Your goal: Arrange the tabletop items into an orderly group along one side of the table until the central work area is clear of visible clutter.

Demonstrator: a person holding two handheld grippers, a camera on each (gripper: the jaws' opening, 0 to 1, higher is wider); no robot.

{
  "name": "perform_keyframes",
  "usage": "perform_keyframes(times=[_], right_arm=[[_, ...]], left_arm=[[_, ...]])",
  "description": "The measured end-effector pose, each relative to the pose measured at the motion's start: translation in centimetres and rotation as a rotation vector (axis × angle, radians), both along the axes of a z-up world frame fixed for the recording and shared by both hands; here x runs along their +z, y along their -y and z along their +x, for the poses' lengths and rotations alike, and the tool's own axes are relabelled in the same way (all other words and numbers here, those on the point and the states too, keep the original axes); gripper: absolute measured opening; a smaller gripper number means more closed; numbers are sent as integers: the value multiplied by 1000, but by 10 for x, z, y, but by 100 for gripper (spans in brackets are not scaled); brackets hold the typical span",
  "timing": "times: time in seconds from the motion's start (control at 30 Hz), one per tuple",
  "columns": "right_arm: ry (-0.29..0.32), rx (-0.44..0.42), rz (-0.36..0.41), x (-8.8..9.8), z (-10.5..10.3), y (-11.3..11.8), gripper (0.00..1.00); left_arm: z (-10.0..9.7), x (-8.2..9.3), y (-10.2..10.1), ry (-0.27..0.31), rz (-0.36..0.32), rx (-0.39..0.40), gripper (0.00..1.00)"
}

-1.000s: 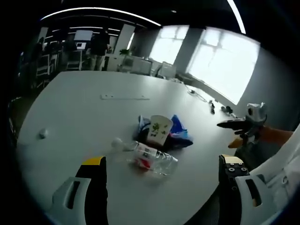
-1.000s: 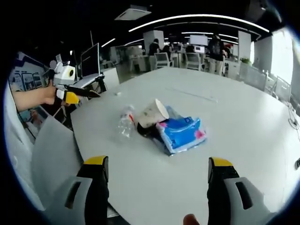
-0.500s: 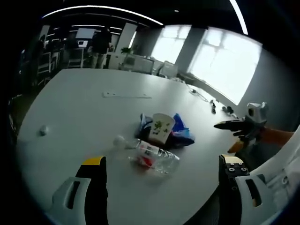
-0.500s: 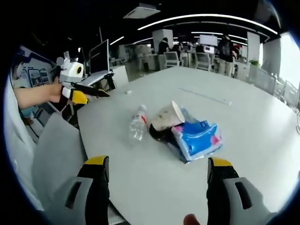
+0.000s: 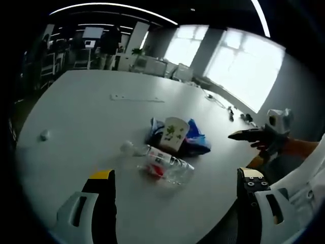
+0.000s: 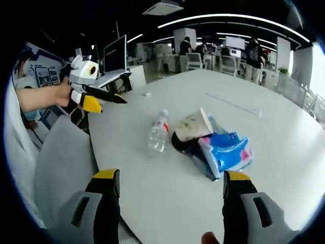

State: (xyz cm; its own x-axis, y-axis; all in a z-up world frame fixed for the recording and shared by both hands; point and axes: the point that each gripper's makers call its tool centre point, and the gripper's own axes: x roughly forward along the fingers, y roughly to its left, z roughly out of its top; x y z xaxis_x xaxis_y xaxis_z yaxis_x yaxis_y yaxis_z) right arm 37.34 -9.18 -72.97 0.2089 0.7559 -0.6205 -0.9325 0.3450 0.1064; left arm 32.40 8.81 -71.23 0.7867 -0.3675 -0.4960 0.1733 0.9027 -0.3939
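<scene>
On the bench: a small heap of clutter sits near the middle.
Bench [image 5: 76, 117]: large, white, rounded; its edge runs close to both cameras.
Tissue pack [image 6: 226, 155]: blue, soft, lying flat, touching the cup and a dark item beneath it.
Plastic bottle [image 5: 162, 165]: clear, on its side, just beside the cup, cap end pointing away from the heap.
Paper cup [image 5: 173, 134]: white with a green print, tipped over against the pack.
Small white object [image 5: 44, 134]: alone, well apart from the heap.
Left hand-held gripper [image 5: 175, 190]: jaws spread wide, nothing between them, short of the bottle.
Right hand-held gripper [image 6: 165, 185]: jaws wide apart, holding nothing, short of the heap.
</scene>
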Motion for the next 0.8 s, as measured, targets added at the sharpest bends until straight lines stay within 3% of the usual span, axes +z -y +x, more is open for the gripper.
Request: perform_keyframes(times=[0.33,0.8], right_arm=[[-18,65,-15,-8,-18,-21,81],[-35,95,-16,-12,-25,-41,80]], left_arm=[[-3,-8,1,-19,-21,12,96],[-7,-13,-2,-28,-45,25,96]])
